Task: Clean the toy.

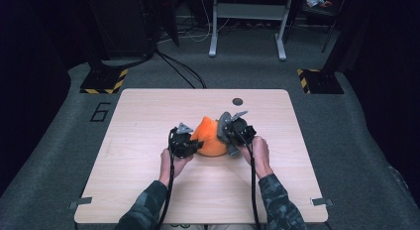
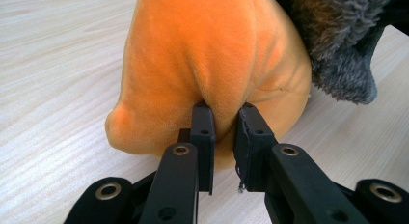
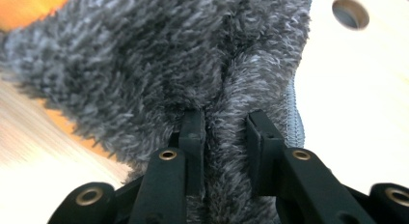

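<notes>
The left hand-held gripper (image 2: 223,113) pinches the orange plush toy (image 2: 207,60) mid-surface; the right hand-held gripper (image 3: 224,120) pinches its grey furry part (image 3: 159,55). Next, probably pull gently apart.

Orange plush toy (image 2: 202,55) with grey fur (image 3: 144,60).

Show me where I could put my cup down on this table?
Bare wood lies along the table's far edge beside the round hole, and down its left and right sides. The middle is crowded: the orange plush toy and both grippers.
</notes>
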`<state>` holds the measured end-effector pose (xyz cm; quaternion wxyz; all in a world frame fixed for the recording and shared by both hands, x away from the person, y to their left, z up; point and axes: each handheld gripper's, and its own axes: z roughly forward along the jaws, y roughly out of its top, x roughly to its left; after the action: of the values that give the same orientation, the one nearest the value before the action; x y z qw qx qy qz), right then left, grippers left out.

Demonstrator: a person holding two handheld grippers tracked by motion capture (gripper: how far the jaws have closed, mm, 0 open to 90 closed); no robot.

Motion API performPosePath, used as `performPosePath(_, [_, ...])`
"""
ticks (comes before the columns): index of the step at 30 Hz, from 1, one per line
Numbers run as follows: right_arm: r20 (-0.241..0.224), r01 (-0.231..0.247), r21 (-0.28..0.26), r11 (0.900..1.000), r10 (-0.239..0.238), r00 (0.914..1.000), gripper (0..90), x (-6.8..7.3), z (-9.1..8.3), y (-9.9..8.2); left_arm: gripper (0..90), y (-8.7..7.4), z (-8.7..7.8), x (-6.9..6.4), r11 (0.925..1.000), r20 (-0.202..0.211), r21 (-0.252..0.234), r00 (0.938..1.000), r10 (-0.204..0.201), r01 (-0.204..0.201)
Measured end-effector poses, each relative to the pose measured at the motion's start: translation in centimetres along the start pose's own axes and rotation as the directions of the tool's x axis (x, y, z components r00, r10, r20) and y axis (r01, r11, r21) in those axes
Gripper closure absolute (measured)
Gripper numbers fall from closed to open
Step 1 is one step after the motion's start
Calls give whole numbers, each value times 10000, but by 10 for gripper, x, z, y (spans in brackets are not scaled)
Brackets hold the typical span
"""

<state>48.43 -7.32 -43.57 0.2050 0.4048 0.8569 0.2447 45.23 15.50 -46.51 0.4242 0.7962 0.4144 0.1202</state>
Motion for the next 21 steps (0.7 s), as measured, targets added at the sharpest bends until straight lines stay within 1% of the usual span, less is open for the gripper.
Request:
performPosePath(1, [-52, -179, 151, 9997, 180, 9998, 715, -1, 2, -2, 794, 0, 0, 0, 10000, 28, 4, 10000, -50, 50])
performPosePath(2, [29, -169, 191, 9997, 168, 9999, 715, -2, 4, -4, 794, 0, 0, 0, 10000, 31, -18, 10000, -92, 92])
performPosePath(3, [5, -244, 313, 9992, 244, 9997, 715, -3, 7, -6, 795, -1, 0, 0, 9999, 34, -13, 9999, -112, 112])
performPosePath(5, [-62, -513, 536, 9972, 517, 9986, 715, -4, 13, -10, 795, -1, 0, 1, 10000, 36, -5, 10000, -80, 80])
performPosePath(7, [-54, -587, 724, 9957, 592, 9982, 715, -7, 20, -13, 795, -1, 0, 1, 10000, 40, 10, 10000, -52, 52])
performPosePath(9, [-107, -787, 925, 9926, 800, 9967, 714, -9, 26, -17, 795, -1, 0, 1, 10000, 29, 14, 10000, -62, 62])
performPosePath(10, [-180, -646, 1002, 9929, 667, 9976, 714, -12, 29, -19, 795, -1, 0, 1, 10000, 38, 27, 10000, -63, 63])
performPosePath(13, [-307, -703, 1326, 9887, 749, 9967, 708, -11, 40, -23, 795, -1, 0, 2, 10000, 5, 50, 10000, -19, 19])
performPosePath(14, [-307, -703, 1326, 9887, 749, 9967, 708, -11, 40, -23, 795, -1, 0, 2, 10000, 5, 50, 10000, -19, 19])
performPosePath(15, [-414, -559, 1516, 9869, 629, 9972, 707, -12, 46, -27, 795, -2, 0, 3, 10000, -19, 70, 10000, -4, 4])
performPosePath(16, [-444, -714, 1478, 9864, 787, 9959, 707, -12, 47, -28, 795, -2, 0, 3, 10000, -21, 60, 10000, -30, 31])
performPosePath(17, [-486, -649, 1442, 9874, 726, 9962, 708, -14, 46, -29, 795, -3, 0, 3, 10000, -32, 8, 10000, -86, 86])
performPosePath(18, [-454, -717, 1435, 9870, 789, 9959, 709, -14, 45, -28, 795, -3, 0, 3, 10000, -40, 18, 10000, -85, 85])
performPosePath(19, [-397, -888, 1468, 9852, 955, 9946, 710, -14, 42, -28, 795, -3, 0, 3, 10000, -42, 6, 9999, -99, 99])
performPosePath(20, [-330, -863, 1348, 9871, 915, 9953, 711, -17, 39, -27, 795, -2, -1, 3, 10000, -57, 37, 10000, -51, 52])
performPosePath(21, [-249, -1000, 1186, 9879, 1037, 9943, 712, -19, 35, -27, 794, -2, -1, 3, 10000, -59, 18, 10000, -53, 53])
